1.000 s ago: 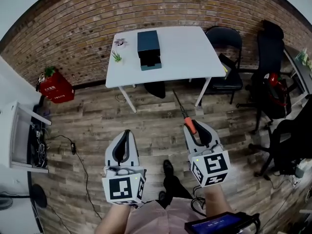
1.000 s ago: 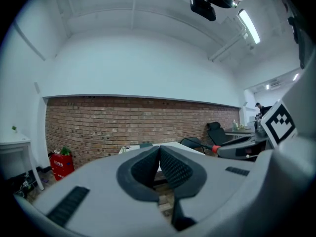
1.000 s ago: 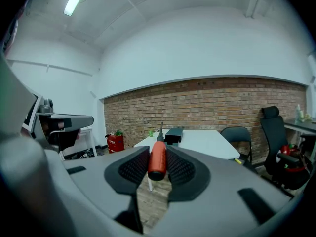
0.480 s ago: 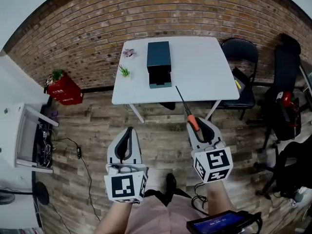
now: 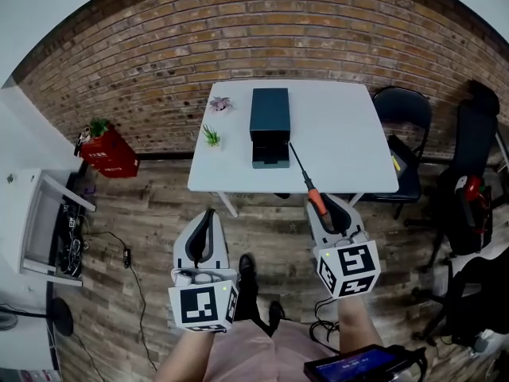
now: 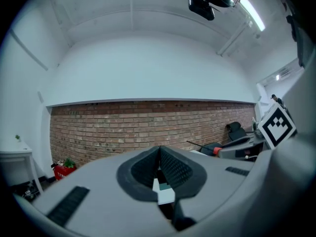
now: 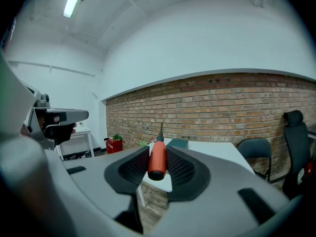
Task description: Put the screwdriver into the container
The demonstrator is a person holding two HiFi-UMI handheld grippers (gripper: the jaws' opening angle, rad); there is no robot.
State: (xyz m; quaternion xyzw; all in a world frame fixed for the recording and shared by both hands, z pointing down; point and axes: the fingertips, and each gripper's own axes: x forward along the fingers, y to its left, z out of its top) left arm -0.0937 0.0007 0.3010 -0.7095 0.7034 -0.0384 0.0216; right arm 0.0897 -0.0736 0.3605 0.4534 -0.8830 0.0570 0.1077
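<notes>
One screwdriver (image 7: 158, 158) is riding in the right tool (image 5: 323, 206). The pads are pressing on either side of its orange handle, so the jaws are standing fairly wide around that thick part. The thin dark shaft is pointing straight ahead, out past the tool's tips.

It is looking like a light, rigid thing: a hard, rounded plastic handle with a slim metal shaft that will not bend. To my eye the handle is the right place to hold it, around its fattest stretch where the ribbed pads can bite. The bare shaft would be too thin and smooth to grip well. Being round, the handle may be inclined to roll or swivel between the pads. The shaft is long too, so any small tilt of the tool will be swinging the tip widely.

Ahead of the right tool, just beyond the shaft's tip and slightly to its left, the container (image 5: 270, 124) is lying on the white bench (image 5: 343, 138). It is a dark teal box. Its end nearer the tool is looking lower or open, though I cannot tell which from here.

Off to the left of the right tool, and level with it, the left tool (image 5: 202, 231) is hanging over the wooden floor (image 5: 151, 213). Its jaws are meeting at the tips and holding nothing.
</notes>
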